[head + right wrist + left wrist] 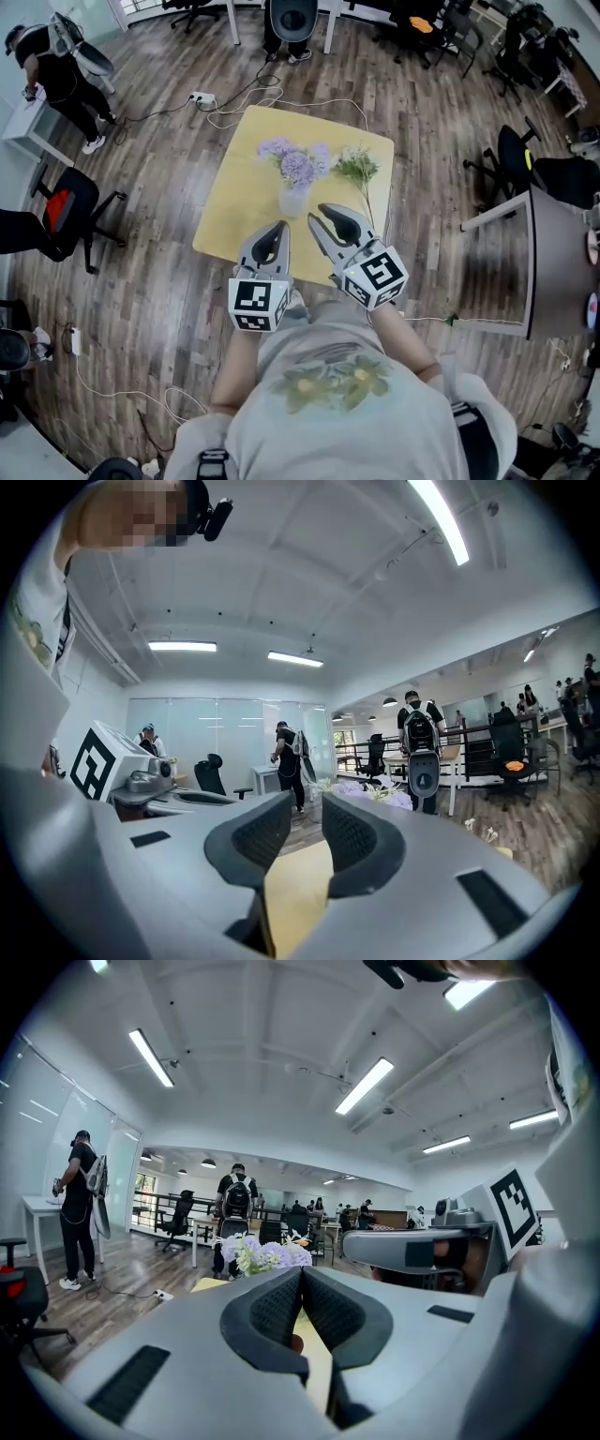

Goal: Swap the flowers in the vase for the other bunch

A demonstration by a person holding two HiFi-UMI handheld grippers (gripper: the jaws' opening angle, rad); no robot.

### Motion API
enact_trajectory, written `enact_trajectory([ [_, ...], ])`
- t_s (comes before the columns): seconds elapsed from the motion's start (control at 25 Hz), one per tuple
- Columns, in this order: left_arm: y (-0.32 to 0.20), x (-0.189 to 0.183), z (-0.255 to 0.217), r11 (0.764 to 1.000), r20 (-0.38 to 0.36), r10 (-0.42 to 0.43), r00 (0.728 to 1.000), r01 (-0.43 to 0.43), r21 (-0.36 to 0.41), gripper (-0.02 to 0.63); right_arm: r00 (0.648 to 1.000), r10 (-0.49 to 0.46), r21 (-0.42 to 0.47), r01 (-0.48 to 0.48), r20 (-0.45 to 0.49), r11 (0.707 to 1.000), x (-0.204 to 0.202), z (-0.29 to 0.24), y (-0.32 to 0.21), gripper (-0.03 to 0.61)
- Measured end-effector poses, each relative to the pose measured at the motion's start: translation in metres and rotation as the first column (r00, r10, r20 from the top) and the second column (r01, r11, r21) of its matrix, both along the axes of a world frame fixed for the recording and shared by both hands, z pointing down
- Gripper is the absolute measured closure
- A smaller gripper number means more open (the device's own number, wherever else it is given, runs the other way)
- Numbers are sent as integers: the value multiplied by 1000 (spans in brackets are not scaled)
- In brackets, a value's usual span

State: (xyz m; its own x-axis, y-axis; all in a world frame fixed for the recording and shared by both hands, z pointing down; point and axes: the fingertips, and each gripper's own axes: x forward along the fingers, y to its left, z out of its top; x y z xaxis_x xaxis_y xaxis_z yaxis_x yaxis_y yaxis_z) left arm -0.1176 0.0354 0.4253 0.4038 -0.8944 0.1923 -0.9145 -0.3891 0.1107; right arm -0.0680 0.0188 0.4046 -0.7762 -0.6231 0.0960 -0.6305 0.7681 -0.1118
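Starting out, we hold the left gripper (280, 227) closed and the right gripper (322, 214) barely parted, both empty. Next, we probably need to grip the purple flowers (298, 167) in the vase (292, 202).

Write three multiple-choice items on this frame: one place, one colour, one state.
1. Relative to the vase, the white bunch lies:
A inside it
B under it, on the floor
C on the table, to its right in the head view

2. The flowers in the vase are:
A purple
B red
C orange

3. The fingers of the right gripper are:
A clamped on a stem
B slightly apart, nothing between them
C wrapped round the vase

Key:
1 C, the bunch rests on the yellow top beside the glass.
2 A, lilac heads stand above the rim.
3 B, the right gripper view shows bare table through the gap.
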Motion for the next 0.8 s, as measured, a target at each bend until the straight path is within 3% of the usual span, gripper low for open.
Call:
enact_trajectory([
  [0.28,-23,-7,12,1000,-6,11,1000,-12,-20,595,999,31,-66,-34,-42,997,-7,21,-32,340],
  [0.8,-55,-25,45,997,2,-4,1000,4,-75,595,990,143,-196,-142,-12,970,-7,74,-94,301],
])
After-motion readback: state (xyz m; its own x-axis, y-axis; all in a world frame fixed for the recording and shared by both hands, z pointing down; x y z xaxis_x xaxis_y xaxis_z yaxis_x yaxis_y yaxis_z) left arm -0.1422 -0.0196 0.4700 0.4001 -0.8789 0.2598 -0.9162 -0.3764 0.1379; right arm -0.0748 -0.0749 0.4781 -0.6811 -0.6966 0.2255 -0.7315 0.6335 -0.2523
